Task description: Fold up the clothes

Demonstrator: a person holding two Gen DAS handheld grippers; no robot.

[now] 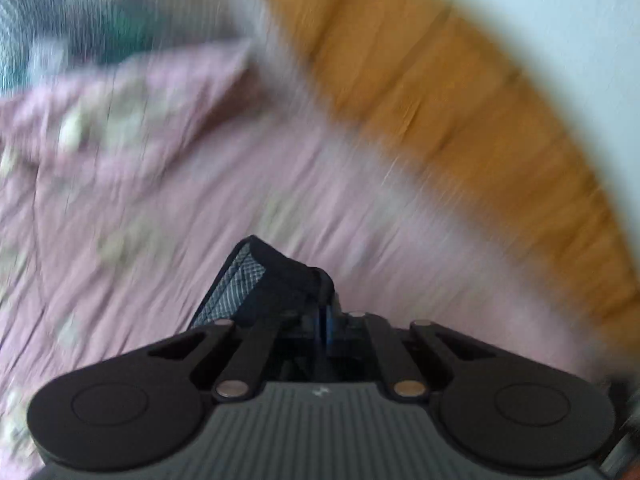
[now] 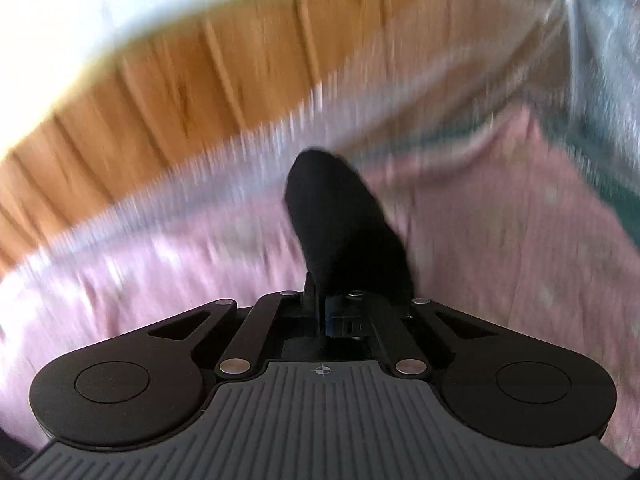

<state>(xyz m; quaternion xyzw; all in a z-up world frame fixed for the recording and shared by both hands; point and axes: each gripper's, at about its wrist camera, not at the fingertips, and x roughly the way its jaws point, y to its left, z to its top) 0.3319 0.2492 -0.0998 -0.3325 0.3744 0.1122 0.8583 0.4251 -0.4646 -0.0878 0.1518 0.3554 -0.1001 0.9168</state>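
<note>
No box, basket or other container showed in either view; the clothes lay straight on a pink, rumpled bedsheet (image 1: pixel 248 184) that covered the bed, with an orange-brown wooden board (image 1: pixel 460 92) running along its far edge beneath a pale wall (image 1: pixel 580 20).

The left gripper (image 1: pixel 324 320) pointed down at the sheet with its jaws brought fully together. Caught between them was a dark garment with a grey, finely checked lining (image 1: pixel 256 284), its fabric bunched in a peak above the fingertips. Farther off, at the upper left, a blurred heap of grey and green cloth (image 1: pixel 104 28) lay on the sheet.

The right gripper (image 2: pixel 324 312) was likewise closed tight. A black, soft piece of cloth (image 2: pixel 340 216) rose from its closed jaws and stood over the pink sheet (image 2: pixel 160 264), so it appeared pinched there. The wooden board (image 2: pixel 192 84) curved behind it, and grey fabric (image 2: pixel 600 72) lay at the upper right. Both views were smeared.
</note>
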